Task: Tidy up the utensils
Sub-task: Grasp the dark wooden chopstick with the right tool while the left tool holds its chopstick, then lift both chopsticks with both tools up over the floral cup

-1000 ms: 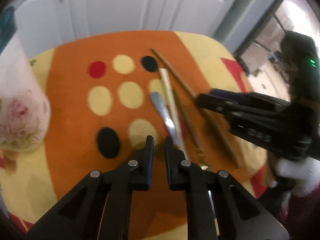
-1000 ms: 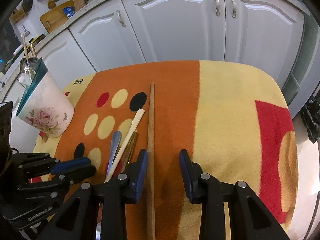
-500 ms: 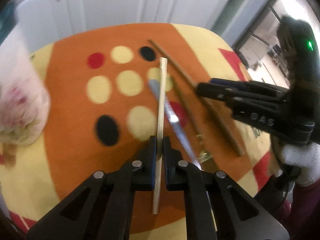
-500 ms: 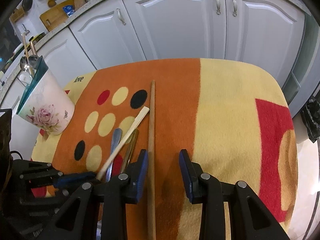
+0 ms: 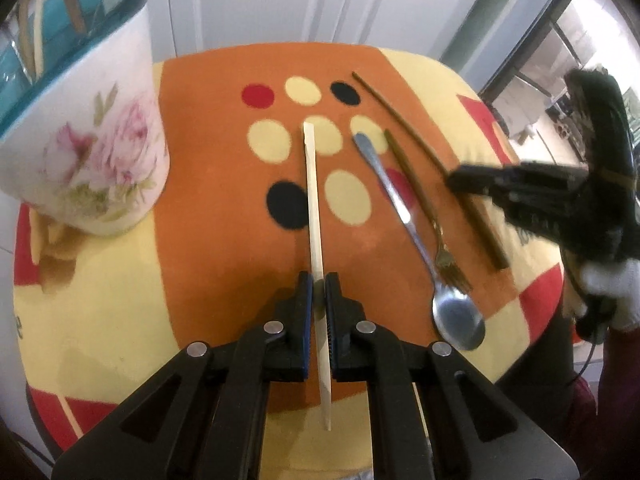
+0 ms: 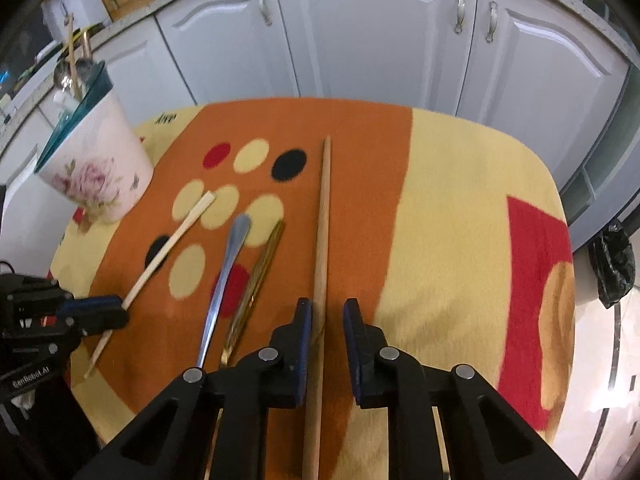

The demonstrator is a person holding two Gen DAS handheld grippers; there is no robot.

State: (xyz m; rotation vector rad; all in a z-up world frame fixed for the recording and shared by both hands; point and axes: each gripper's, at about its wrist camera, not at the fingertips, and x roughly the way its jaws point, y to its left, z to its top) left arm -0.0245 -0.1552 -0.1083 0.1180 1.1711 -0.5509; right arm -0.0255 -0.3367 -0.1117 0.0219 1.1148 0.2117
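Chopstick (image 5: 313,208) pale, flat, clamped in left gripper (image 5: 319,295); right gripper (image 6: 327,316) parted.

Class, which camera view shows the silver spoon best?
The left wrist view: the silver spoon lies whole, bowl and handle, on the cloth. The right wrist view shows only its handle; the bowl is hidden behind the right tool.
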